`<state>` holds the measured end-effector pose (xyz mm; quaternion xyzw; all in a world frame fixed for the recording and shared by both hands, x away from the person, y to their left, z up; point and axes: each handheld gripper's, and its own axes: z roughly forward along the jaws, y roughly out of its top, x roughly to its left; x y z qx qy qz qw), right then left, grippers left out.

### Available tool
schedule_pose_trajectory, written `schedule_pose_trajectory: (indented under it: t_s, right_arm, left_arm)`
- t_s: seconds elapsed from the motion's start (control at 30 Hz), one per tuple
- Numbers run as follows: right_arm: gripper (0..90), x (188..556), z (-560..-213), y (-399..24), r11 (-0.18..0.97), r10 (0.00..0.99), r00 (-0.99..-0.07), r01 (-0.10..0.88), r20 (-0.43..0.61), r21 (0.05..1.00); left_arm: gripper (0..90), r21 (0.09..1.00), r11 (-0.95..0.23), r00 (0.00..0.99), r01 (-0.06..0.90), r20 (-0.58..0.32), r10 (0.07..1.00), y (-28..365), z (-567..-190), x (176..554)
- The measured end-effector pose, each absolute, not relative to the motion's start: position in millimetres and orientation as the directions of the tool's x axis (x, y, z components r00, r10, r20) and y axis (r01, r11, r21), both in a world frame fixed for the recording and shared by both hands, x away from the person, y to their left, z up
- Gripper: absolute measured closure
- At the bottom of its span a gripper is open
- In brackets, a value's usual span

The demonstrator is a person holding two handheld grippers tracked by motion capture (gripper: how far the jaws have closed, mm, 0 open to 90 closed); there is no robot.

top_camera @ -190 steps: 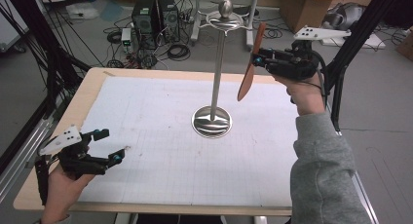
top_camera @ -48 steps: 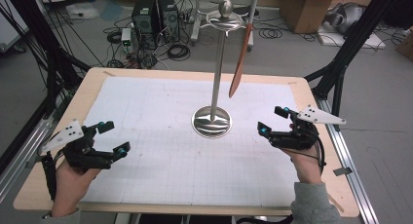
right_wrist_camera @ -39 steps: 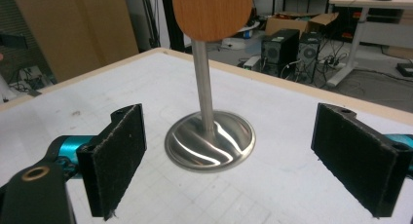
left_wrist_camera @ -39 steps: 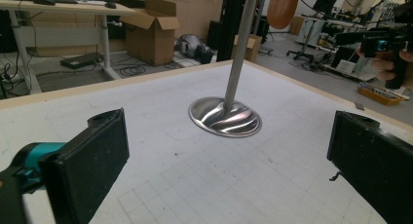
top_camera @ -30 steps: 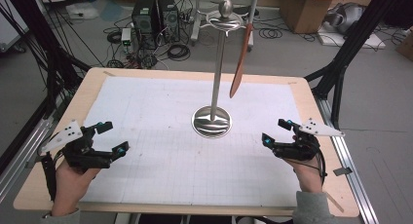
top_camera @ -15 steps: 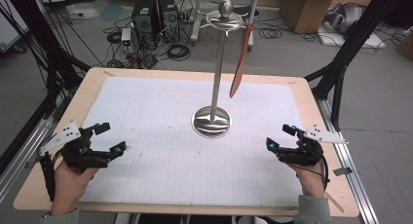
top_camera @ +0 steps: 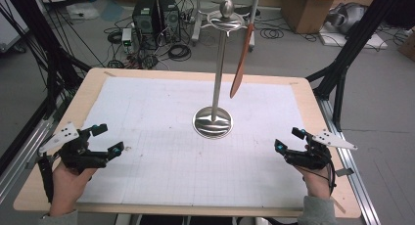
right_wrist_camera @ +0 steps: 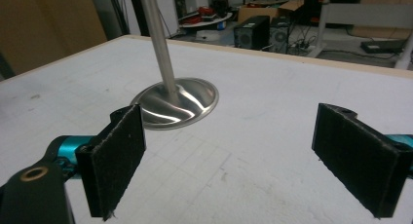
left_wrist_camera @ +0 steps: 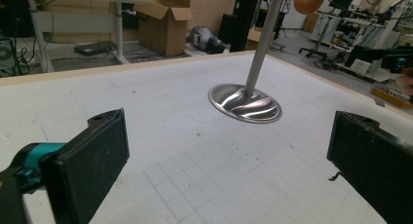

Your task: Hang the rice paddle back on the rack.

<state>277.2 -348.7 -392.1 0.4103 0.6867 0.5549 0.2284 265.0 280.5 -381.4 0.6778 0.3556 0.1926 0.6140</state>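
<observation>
My right gripper (top_camera: 289,140) has come back down from the metal stand (top_camera: 213,122) to the mat at its right, jaws wide apart and empty. The brown spatula (top_camera: 241,62) now hangs from the stand's top hook, so the hanging looks done. My left gripper (top_camera: 106,139) rests left of the stand, also spread open, holding nothing.

We find the high view evenly and softly lit from overhead, with faint shadows on the white mat (top_camera: 161,137) and a bright reflection on the polished stand base (top_camera: 212,122). In both gripper views the base (left_wrist_camera: 245,103) (right_wrist_camera: 175,103) carries streaked glare. There the near black pads (left_wrist_camera: 92,170) (right_wrist_camera: 117,158) look slightly soft and the background clutter is mildly blurred. We note wide-angle stretching toward the frame edges in those two views and modest overall sharpness.
</observation>
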Motion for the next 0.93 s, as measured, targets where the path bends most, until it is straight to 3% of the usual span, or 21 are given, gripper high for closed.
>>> schedule_pose_trajectory:
  t_s: [0.93]
  right_arm:
    - [11.2, 262.4, -384.1, -381.3, -0.025, 0.84, -0.521, 0.24, 0.15, 0.97]
  left_arm:
    - [2.0, 0.967, 0.018, 0.619, 0.253, -0.176, 0.766, 293.4, -384.9, 264.8]
